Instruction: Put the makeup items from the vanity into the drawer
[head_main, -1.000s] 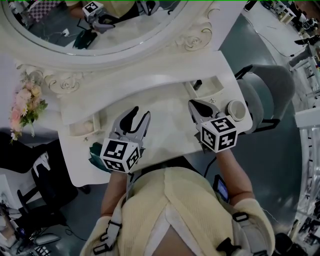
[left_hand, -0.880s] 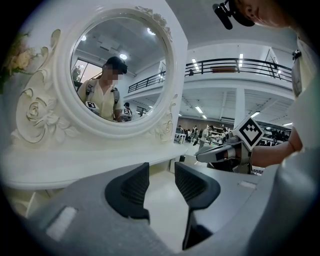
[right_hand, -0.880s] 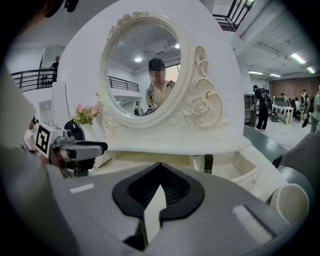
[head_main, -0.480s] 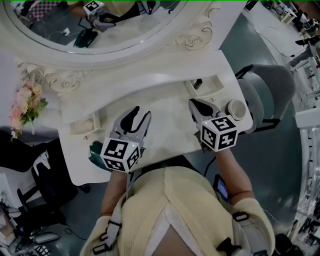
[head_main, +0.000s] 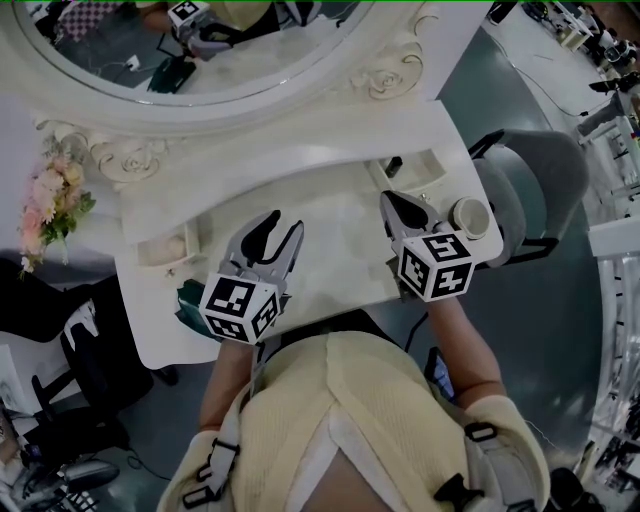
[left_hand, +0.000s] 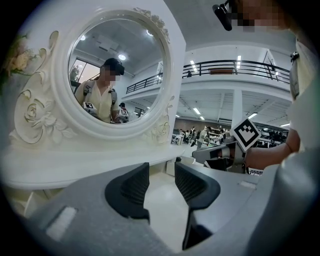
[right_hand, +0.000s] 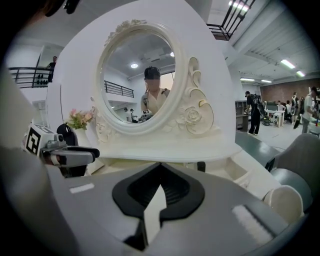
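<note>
While both tongs hover above the vanity (head_main: 300, 135), no makeup item is in hand.
Left tongs (head_main: 282, 226) stand released and empty at 7 o'clock on the surface (head_main: 335, 240); right tongs (head_main: 390, 204) are clenched on nothing. An open drawer (head_main: 432, 172) sits at 1 o'clock, with a small dark item (head_main: 395, 167) at its back edge, too small to identify. The round cream jar (head_main: 470, 216) at 3 o'clock looks light, stiff and probably slippery; grip across its sides.

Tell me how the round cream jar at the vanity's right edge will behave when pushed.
The jar looks squat and wide, so it probably slides rather than tips. Its smooth round wall may slip in a claw. It sits near the vanity's right edge; an outward push could drop it.
</note>
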